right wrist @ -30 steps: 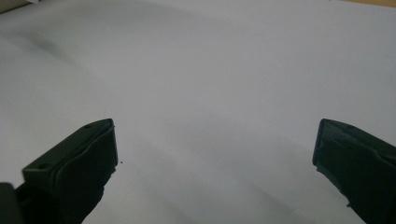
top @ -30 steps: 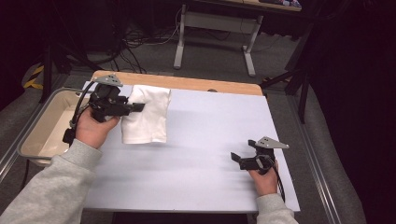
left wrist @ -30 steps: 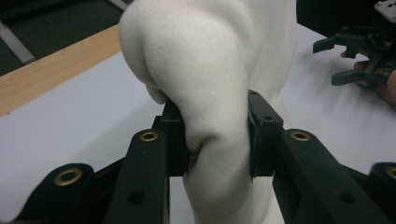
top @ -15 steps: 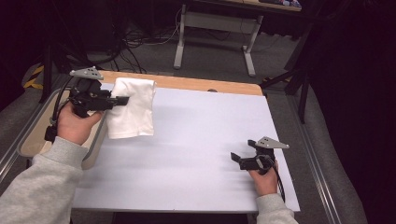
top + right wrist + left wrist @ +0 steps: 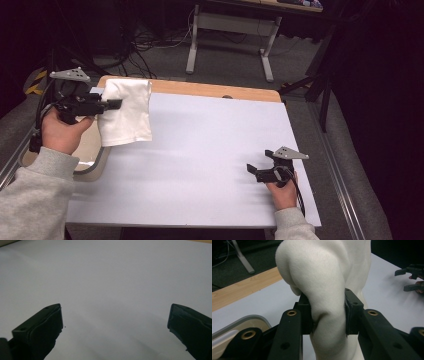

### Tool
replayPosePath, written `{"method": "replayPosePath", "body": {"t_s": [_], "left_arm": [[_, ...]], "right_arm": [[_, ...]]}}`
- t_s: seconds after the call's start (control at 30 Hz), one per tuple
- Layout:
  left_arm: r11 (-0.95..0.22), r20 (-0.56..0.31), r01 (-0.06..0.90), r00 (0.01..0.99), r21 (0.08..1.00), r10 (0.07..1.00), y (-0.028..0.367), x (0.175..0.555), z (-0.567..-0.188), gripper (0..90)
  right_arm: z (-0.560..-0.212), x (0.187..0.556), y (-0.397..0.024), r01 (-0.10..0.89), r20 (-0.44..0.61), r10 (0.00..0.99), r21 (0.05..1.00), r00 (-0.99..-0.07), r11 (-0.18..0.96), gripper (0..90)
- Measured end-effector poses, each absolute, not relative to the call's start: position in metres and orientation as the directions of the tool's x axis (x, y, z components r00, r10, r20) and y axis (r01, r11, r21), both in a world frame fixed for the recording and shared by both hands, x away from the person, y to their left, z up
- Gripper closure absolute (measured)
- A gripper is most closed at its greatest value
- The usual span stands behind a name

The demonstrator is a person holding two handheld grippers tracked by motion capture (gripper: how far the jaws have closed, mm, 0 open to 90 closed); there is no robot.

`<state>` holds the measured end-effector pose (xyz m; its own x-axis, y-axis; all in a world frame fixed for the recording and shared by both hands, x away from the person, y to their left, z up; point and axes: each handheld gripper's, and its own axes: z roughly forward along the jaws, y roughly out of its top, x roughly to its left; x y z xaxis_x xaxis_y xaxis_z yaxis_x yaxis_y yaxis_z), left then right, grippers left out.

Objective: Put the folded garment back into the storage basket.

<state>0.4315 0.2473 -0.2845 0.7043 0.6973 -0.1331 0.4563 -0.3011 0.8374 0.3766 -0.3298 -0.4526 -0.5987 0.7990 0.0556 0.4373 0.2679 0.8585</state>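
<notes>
A folded white cloth (image 5: 127,112) hangs at the table's far left, lifted off the white table top (image 5: 210,150). My left gripper (image 5: 114,104) is shut on its upper edge; in the left gripper view the cloth (image 5: 327,290) bulges up between the two black jaws and droops below them. My right gripper (image 5: 252,172) rests low near the table's front right, open, with its jaws wide apart over bare table (image 5: 112,290) and nothing between them.
A shallow beige tray (image 5: 92,155) sits off the table's left edge, under my left hand. A wooden strip (image 5: 210,90) runs along the far edge. Beyond it are a desk frame (image 5: 230,40) and cables on a dark floor.
My left gripper has carried the cloth to the left and slightly up, so it now hangs near the table's left edge above the tray. The right gripper has stayed put.
</notes>
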Motion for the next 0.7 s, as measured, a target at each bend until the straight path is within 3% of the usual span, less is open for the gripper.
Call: {"method": "replayPosePath", "body": {"t_s": [0.7], "left_arm": [[-0.258, -0.138, 0.492, 0.632, 0.831, 0.762, 0.297, 0.416, -0.282, 66.3]], "right_arm": [[-0.453, 0.376, -0.329, 0.440, 0.058, 0.793, 0.855, -0.606, 0.274, 0.6]]}}
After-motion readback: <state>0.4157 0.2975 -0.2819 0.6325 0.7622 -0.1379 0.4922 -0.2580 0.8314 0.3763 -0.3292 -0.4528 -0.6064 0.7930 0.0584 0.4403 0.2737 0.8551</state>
